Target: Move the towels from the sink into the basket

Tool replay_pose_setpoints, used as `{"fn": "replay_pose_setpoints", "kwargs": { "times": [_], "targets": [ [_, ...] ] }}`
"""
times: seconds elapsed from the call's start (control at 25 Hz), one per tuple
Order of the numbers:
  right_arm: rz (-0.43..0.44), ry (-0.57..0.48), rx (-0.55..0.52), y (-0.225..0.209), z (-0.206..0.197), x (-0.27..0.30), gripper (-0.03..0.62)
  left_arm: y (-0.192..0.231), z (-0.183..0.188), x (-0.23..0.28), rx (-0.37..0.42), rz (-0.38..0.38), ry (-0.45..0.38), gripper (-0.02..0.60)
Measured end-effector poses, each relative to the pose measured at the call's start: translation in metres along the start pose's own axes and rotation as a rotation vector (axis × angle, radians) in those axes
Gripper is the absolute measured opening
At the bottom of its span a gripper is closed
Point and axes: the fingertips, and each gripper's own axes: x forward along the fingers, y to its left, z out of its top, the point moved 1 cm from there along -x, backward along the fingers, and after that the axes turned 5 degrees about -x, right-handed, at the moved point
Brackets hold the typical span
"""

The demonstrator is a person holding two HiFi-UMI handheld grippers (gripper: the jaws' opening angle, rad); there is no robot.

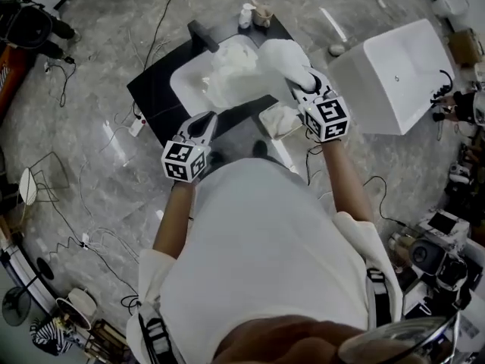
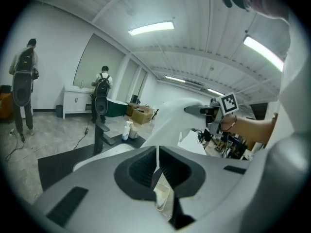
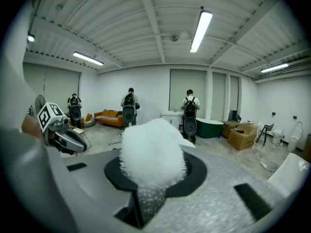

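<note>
towel (image 3: 153, 152): soft, fluffy, light and limp. expect it to sag and trail, so a bunched fold should hold better than an edge.

right gripper (image 1: 303, 86): jaws clamped on a wad of this towel. the towel is raised above the sink (image 1: 182, 82), and its lower part drapes toward the remaining towels (image 1: 223, 78) in the bowl.

left gripper (image 1: 204, 123): jaws together, nothing clamped. it sits at the sink's front rim, near the hanging towel.

basket (image 1: 265, 116): just beside the sink, below the right gripper. a pale cloth appears to lie inside.
</note>
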Motion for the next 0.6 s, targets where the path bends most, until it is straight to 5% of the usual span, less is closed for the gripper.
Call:
{"fn": "replay_pose_setpoints", "kwargs": {
  "times": [0.28,0.6],
  "targets": [
    [-0.110,-0.117,0.009,-0.031,0.042,-0.078,0.098,-0.042,0.024,0.033,0.067,-0.119,0.014,0.018],
    [-0.297,-0.135,0.000,-0.071,0.045,-0.174,0.098,-0.095,0.025,0.062,0.118,-0.248,0.059,0.018]
  ]
}}
